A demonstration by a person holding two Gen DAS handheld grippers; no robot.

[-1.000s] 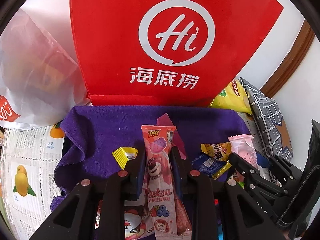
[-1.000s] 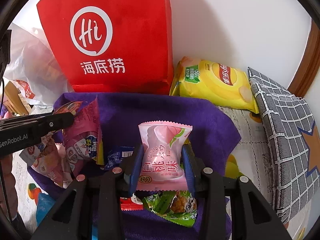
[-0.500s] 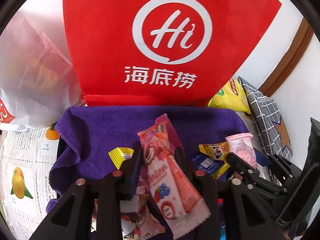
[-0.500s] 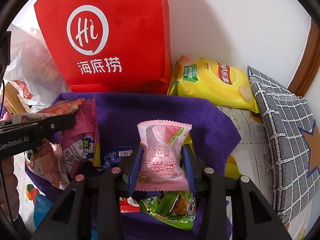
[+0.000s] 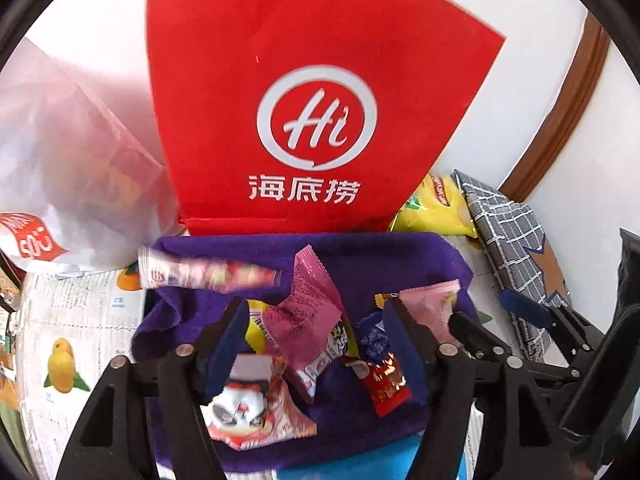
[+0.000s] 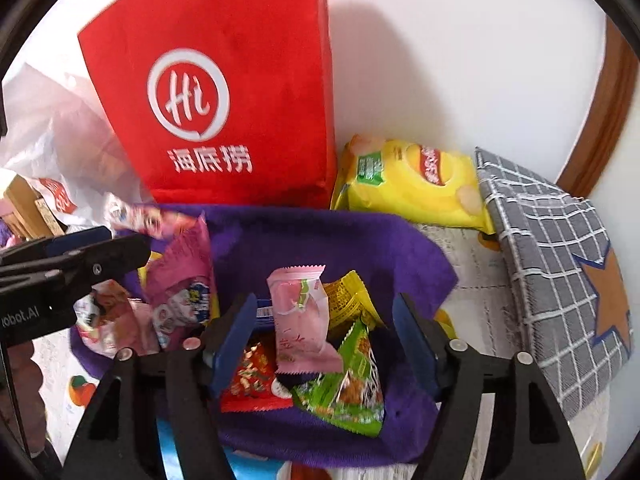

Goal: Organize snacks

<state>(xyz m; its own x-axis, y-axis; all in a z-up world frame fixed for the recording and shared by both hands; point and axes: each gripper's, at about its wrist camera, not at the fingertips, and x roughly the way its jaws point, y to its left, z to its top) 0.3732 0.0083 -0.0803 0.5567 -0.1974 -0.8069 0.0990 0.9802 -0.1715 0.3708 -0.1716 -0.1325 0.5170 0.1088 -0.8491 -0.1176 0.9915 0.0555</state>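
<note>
A purple cloth lines a bin holding several snack packets. My left gripper hangs above it, its jaws opening with nothing pressed between them. The long pink strawberry-bear stick shows blurred across the cloth's far left edge, clear of the pads. Below the jaws lie a magenta wrapper and a red packet. My right gripper is opening too. The pink peach packet sits tilted and loose between its fingers, touching neither pad, over a green packet and a red one.
A red "Hi" bag stands against the white wall behind the bin. A yellow crisps bag and a grey checked box lie to the right. A white plastic bag sits left, over fruit-printed paper.
Both grippers opened and rose. The long pink stick left the left jaws and went to the cloth's far left. The peach packet came free of the right pads and tipped over.
</note>
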